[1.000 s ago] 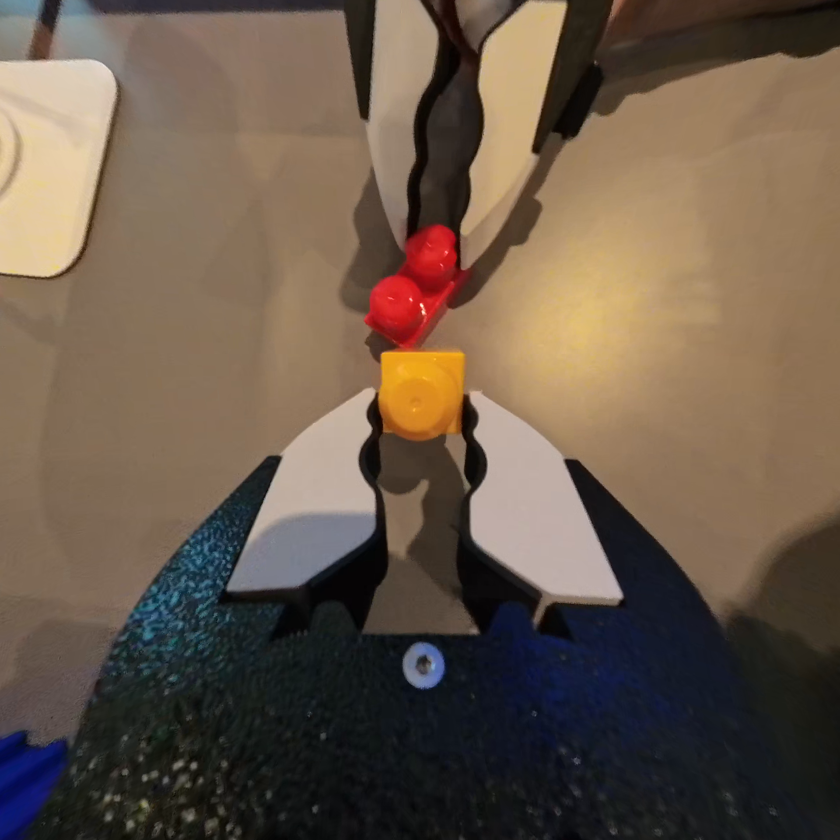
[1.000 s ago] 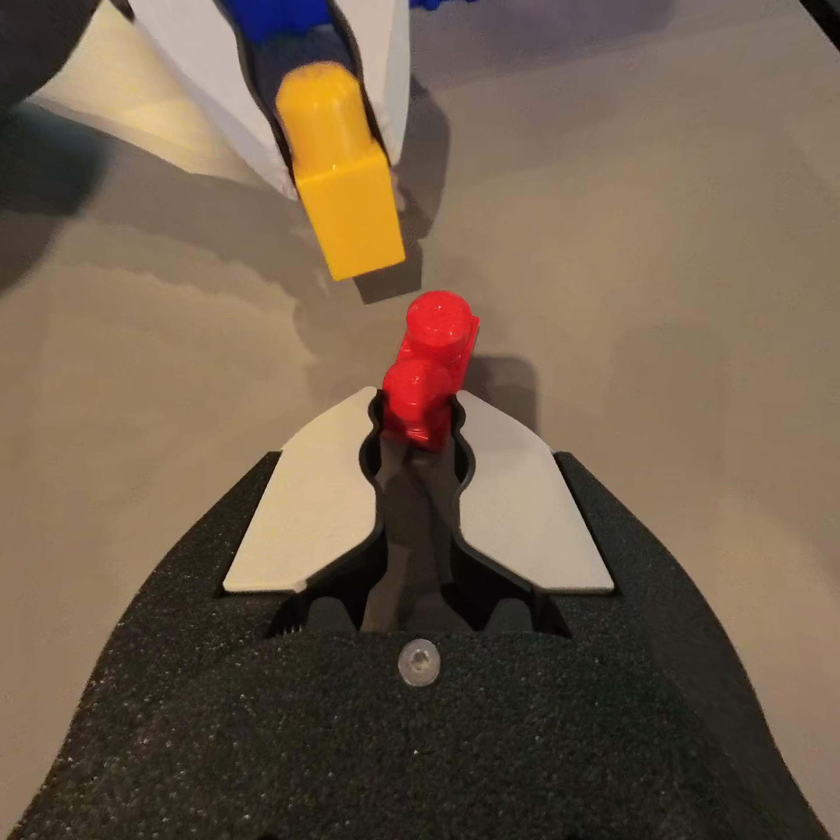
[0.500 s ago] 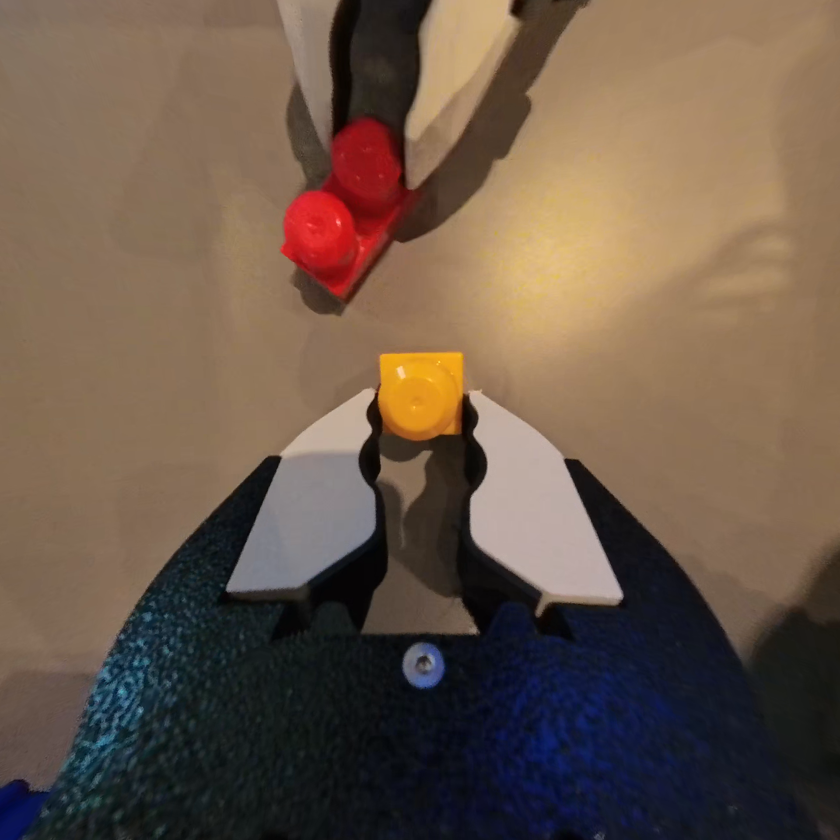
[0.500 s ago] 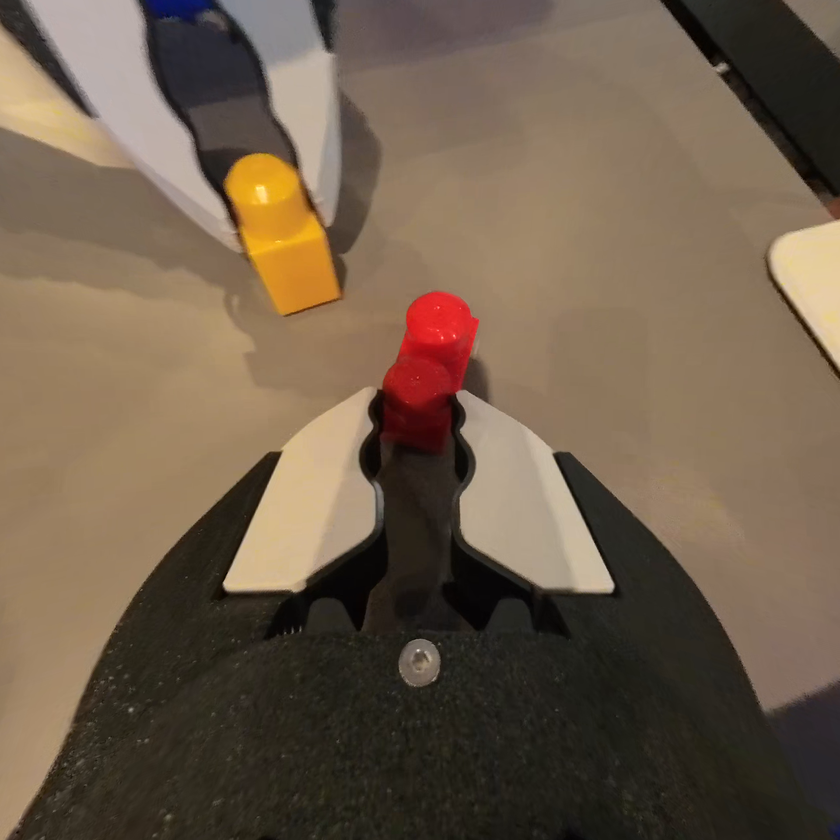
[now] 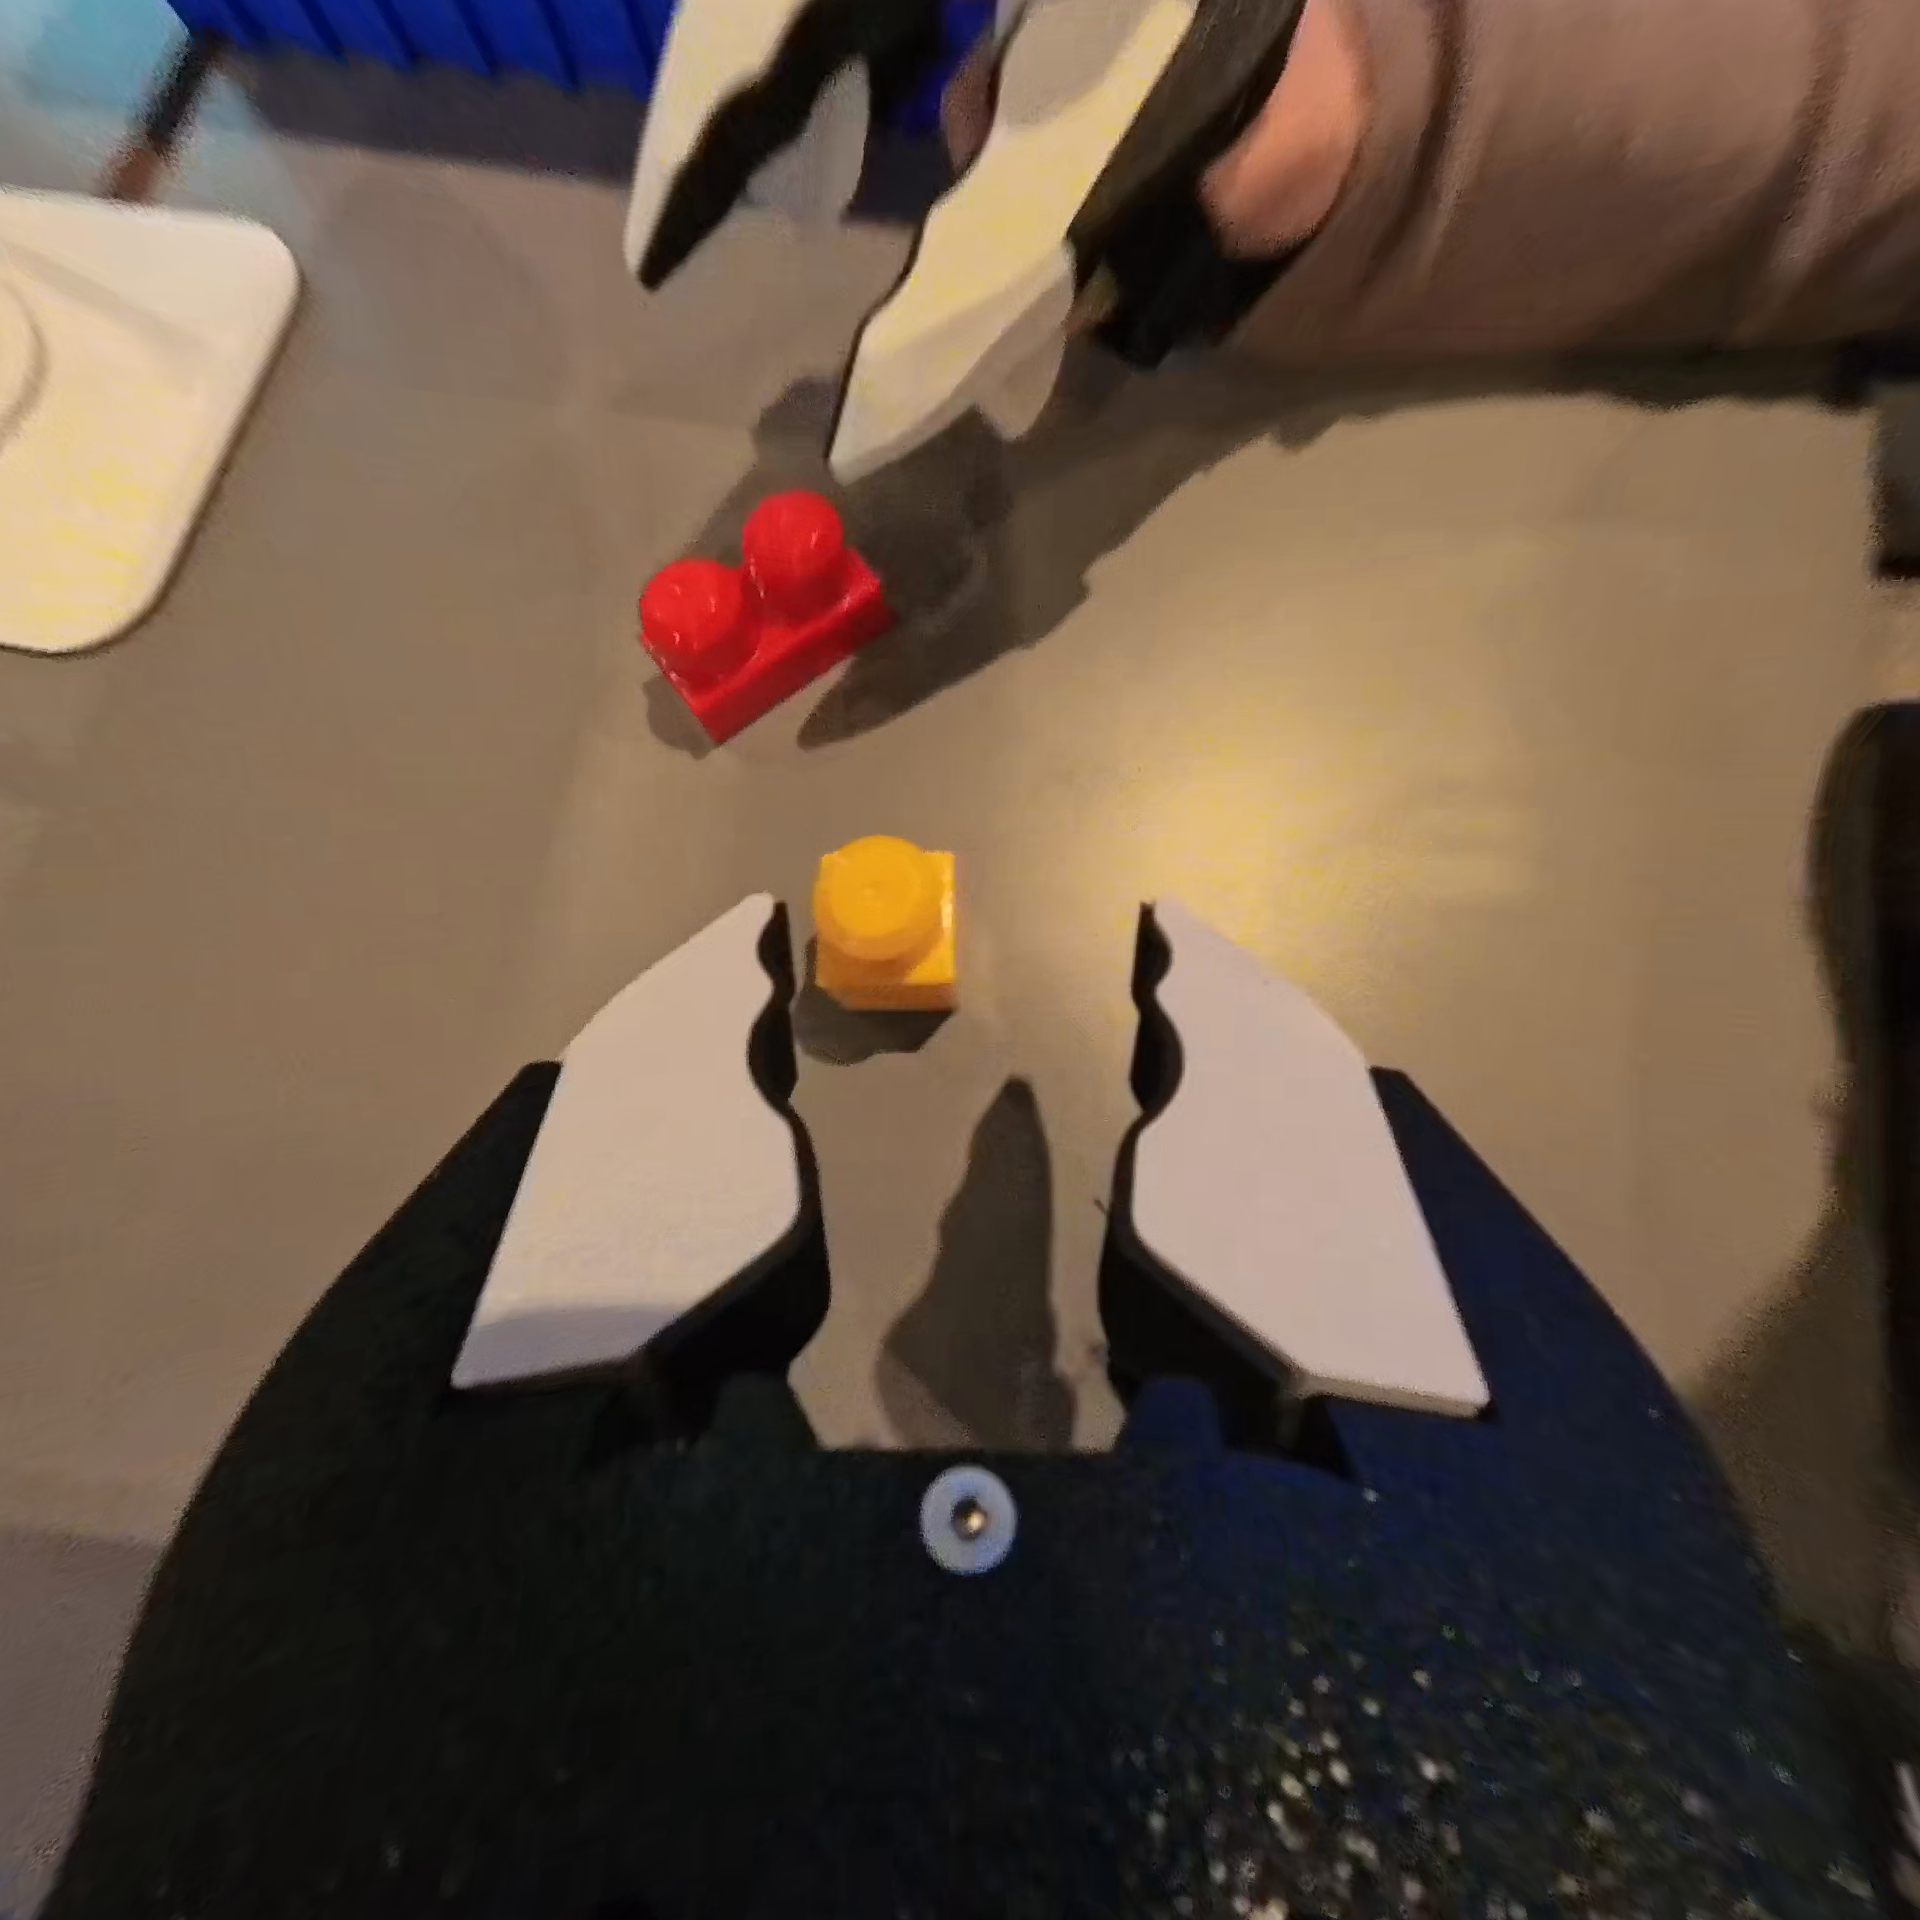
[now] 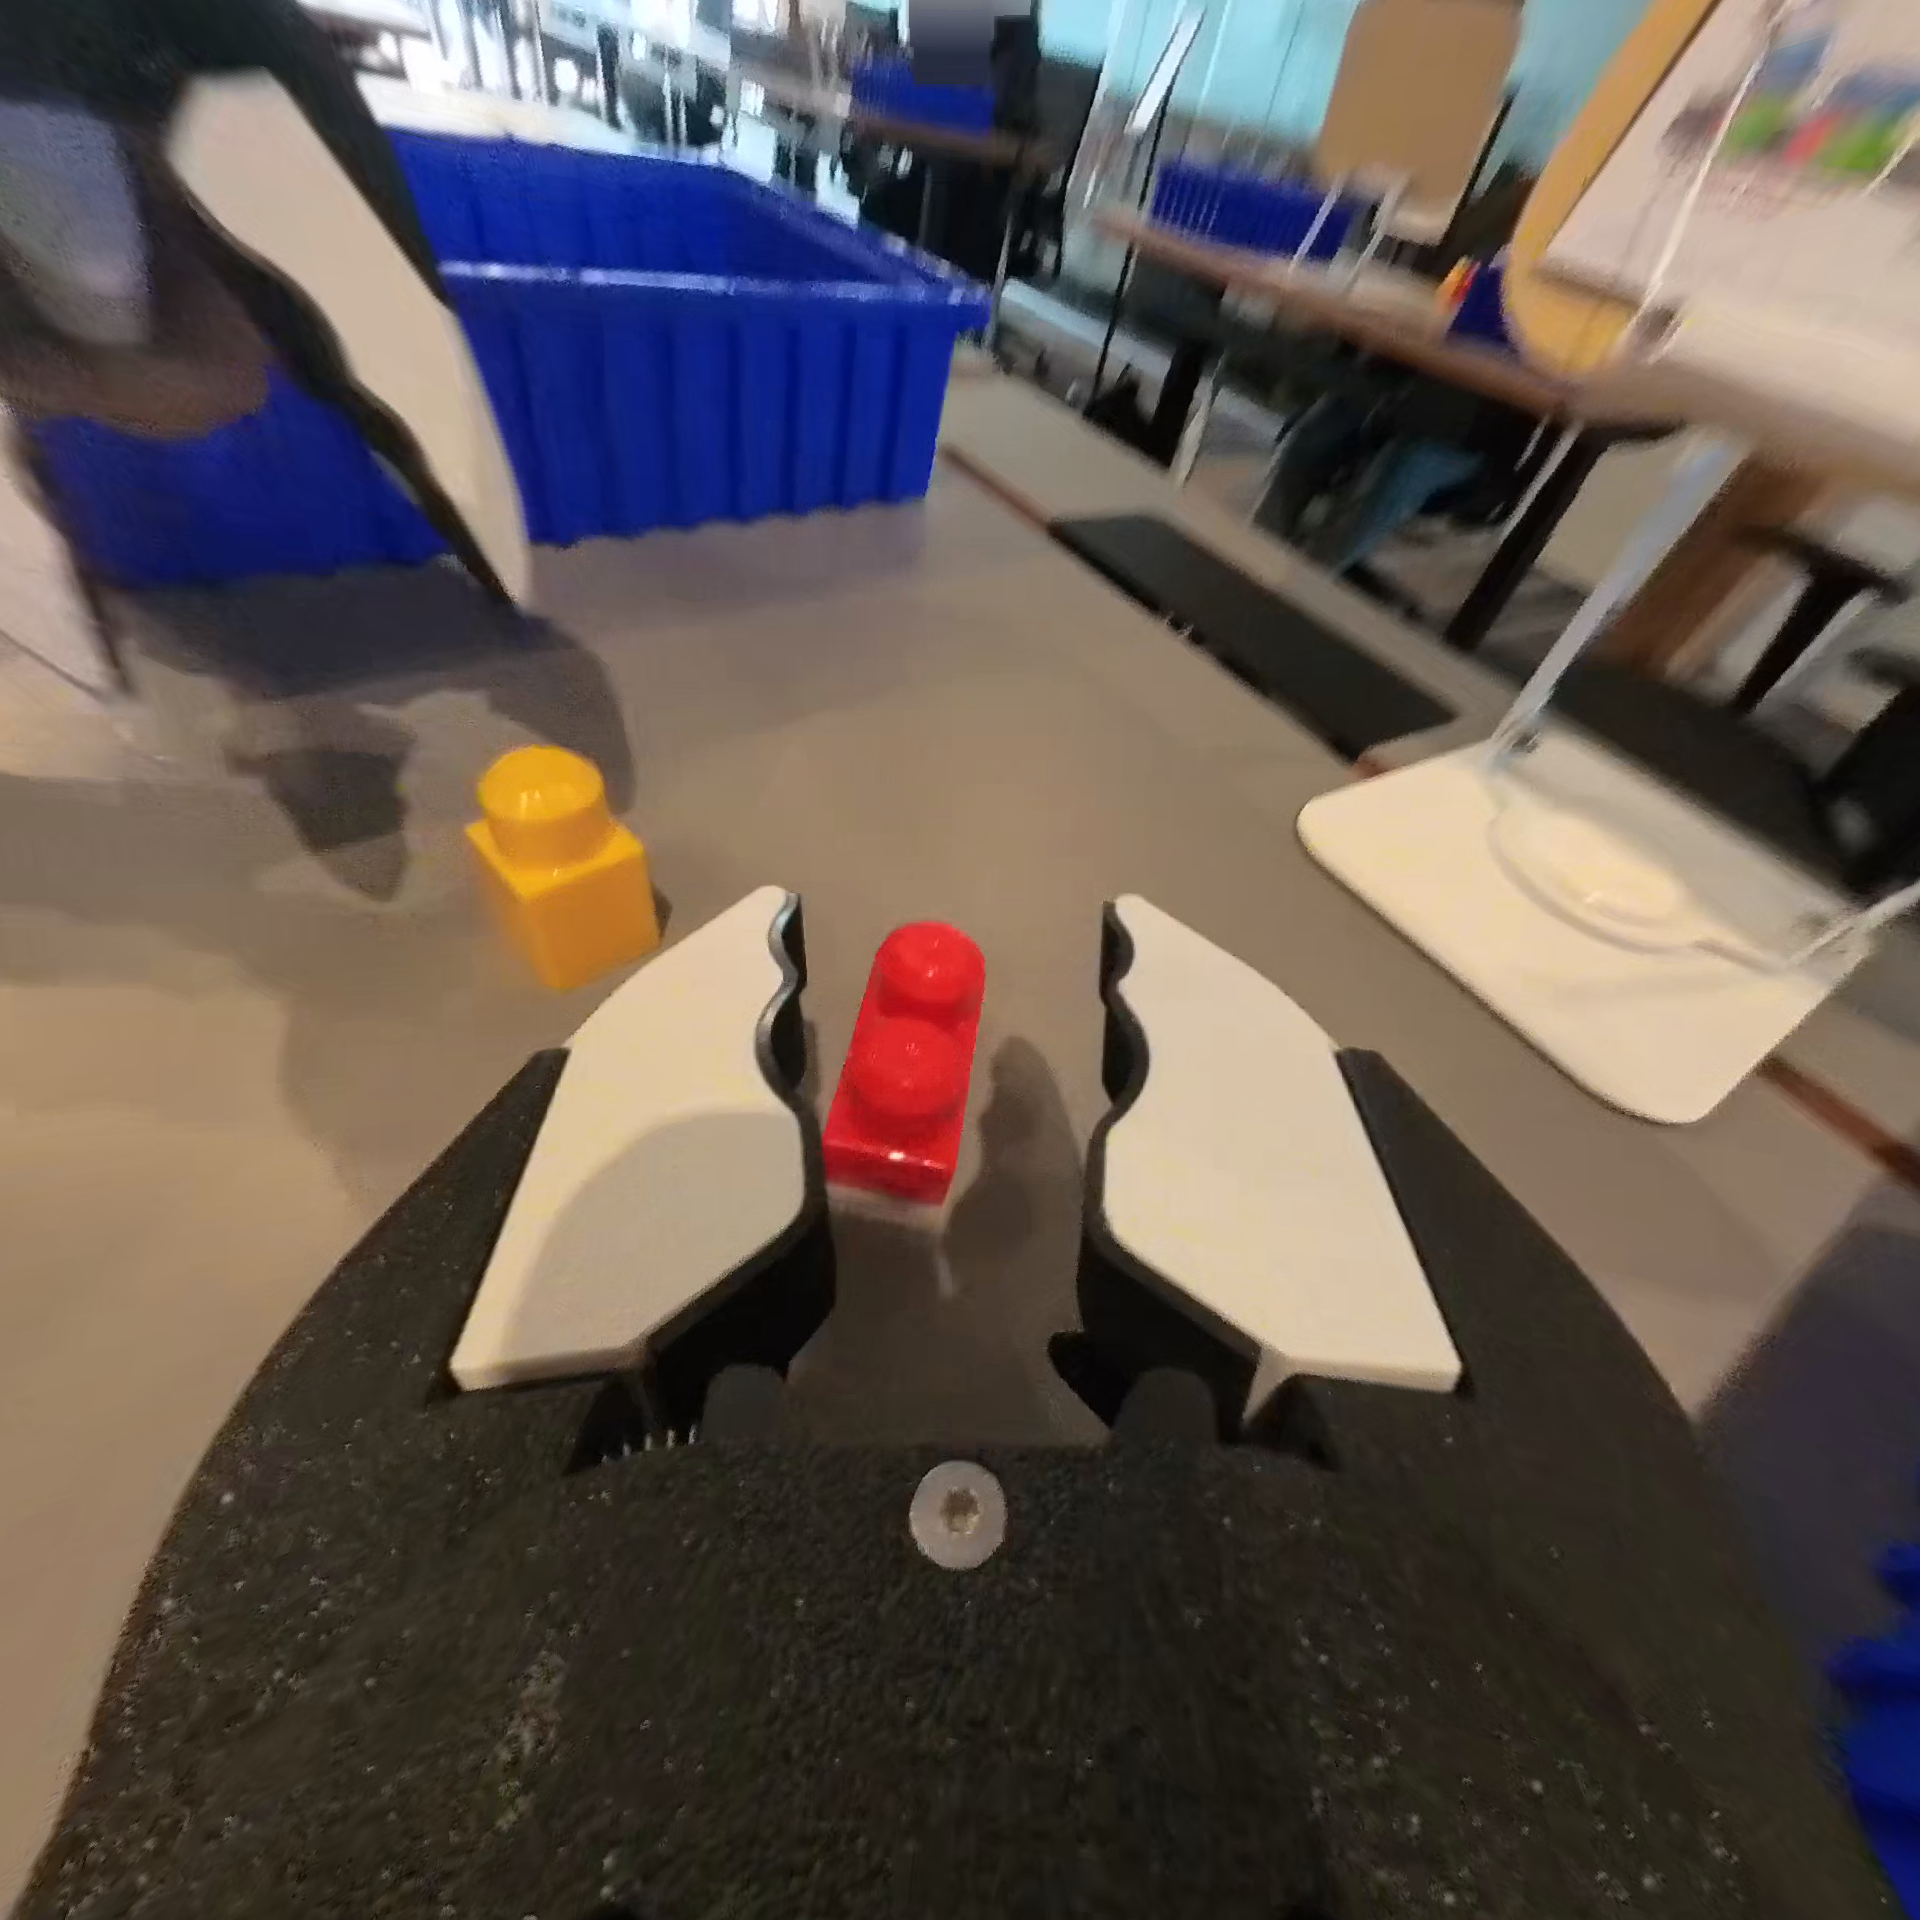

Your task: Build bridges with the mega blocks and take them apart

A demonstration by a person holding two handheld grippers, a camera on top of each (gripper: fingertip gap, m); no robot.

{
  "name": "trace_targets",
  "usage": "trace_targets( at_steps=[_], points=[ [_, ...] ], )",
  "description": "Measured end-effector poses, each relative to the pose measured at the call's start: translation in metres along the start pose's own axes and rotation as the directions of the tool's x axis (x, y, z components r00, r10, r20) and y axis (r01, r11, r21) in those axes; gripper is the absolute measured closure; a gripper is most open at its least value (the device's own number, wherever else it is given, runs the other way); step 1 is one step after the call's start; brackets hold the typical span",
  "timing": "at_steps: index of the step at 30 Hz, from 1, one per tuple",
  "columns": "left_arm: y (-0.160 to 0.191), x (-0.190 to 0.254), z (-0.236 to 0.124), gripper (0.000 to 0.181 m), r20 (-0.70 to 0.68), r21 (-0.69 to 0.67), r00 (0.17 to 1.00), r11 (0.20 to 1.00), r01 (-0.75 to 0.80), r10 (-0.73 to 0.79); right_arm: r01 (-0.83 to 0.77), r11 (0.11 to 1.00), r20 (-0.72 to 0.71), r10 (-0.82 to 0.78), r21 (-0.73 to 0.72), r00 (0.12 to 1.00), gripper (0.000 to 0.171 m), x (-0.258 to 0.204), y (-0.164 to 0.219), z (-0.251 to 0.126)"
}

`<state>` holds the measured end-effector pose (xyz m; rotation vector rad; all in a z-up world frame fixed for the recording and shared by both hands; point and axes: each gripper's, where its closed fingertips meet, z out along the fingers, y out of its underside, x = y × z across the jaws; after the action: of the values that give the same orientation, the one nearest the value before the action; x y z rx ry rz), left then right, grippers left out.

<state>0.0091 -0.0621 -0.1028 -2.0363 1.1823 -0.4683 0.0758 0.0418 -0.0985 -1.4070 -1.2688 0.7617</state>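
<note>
On the smooth grey tabletop (image 6: 1039, 665), my right gripper (image 6: 951, 925) is spread wide around the glossy red two-stud block (image 6: 909, 1070), its long axis running along the fingers. My left gripper (image 5: 961, 909), equally wide, has the yellow single-stud block (image 5: 888, 930) beside its left fingertip.

This looks like a shared lab or workroom. A grey table (image 6: 1039, 665) bears a blue ribbed plastic bin (image 6: 665, 384) at far left and a white stand base (image 6: 1538, 935) at right. More tables (image 6: 1351, 301) and blue bins (image 6: 1247, 197) (blurred) fill the far background.
</note>
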Motion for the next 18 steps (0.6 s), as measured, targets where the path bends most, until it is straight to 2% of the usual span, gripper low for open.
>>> trace_targets(
  at_steps=[1, 3, 5, 8, 10, 13, 18],
  points=[
    [-0.007, 0.005, -0.015, 0.118, 0.01, 0.048, 1.0, 0.999, -0.003, 0.003, 0.026, 0.999, -0.025, -0.026, 0.032, 0.999, 0.117, 0.0, -0.005, -0.001],
    [-0.014, 0.006, -0.049, 0.12, 0.086, 0.107, 0.996, 0.994, -0.022, 0.013, 0.078, 0.993, -0.061, -0.074, 0.083, 0.995, 0.118, -0.002, -0.014, -0.002],
    [-0.011, -0.013, -0.092, 0.123, 0.249, 0.123, 0.969, 0.992, -0.031, -0.001, 0.123, 0.983, -0.09, -0.111, 0.137, 0.99, 0.119, -0.007, -0.021, -0.001],
    [0.019, -0.073, -0.167, 0.132, 0.58, 0.052, 0.813, 0.998, 0.024, -0.05, 0.185, 0.964, -0.12, -0.164, 0.189, 0.979, 0.121, -0.017, -0.028, 0.002],
    [0.054, -0.11, -0.202, 0.13, 0.679, -0.011, 0.728, 0.991, 0.134, -0.091, 0.233, 0.951, -0.146, -0.205, 0.204, 0.968, 0.122, -0.022, -0.032, 0.004],
    [0.105, -0.157, -0.214, 0.128, 0.687, -0.049, 0.701, 0.951, 0.306, -0.19, 0.26, 0.939, -0.149, -0.231, 0.225, 0.962, 0.124, -0.029, -0.033, 0.007],
    [0.174, -0.211, -0.183, 0.118, 0.628, -0.131, 0.707, 0.851, 0.508, -0.325, 0.27, 0.943, -0.122, -0.25, 0.194, 0.96, 0.124, -0.035, -0.024, 0.015]
  ],
)
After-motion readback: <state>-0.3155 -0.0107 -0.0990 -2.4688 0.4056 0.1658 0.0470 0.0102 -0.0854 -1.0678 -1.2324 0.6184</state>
